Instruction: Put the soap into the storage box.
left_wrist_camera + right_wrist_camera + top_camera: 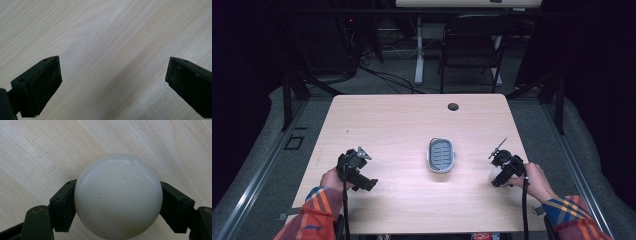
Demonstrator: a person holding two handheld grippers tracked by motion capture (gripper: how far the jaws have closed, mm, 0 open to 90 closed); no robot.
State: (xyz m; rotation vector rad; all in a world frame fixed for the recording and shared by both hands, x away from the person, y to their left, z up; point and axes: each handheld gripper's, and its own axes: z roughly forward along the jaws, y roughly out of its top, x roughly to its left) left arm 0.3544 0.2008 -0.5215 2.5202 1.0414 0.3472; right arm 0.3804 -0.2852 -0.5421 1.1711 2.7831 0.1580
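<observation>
Left gripper [113,82] held low over bare wooden table [392,125], jaws spread wide with nothing between; grey slotted tray [441,155] lay mid-table, well apart from both tools; right gripper [117,202] sat near right edge, clamped on smooth white ball [118,195].

No readable text, label, brand, number or sign on anything here

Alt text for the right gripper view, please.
A smooth white rounded object, perhaps a bar of soap, is clamped between the right gripper's two black jaws, above a pale wooden table.
</observation>
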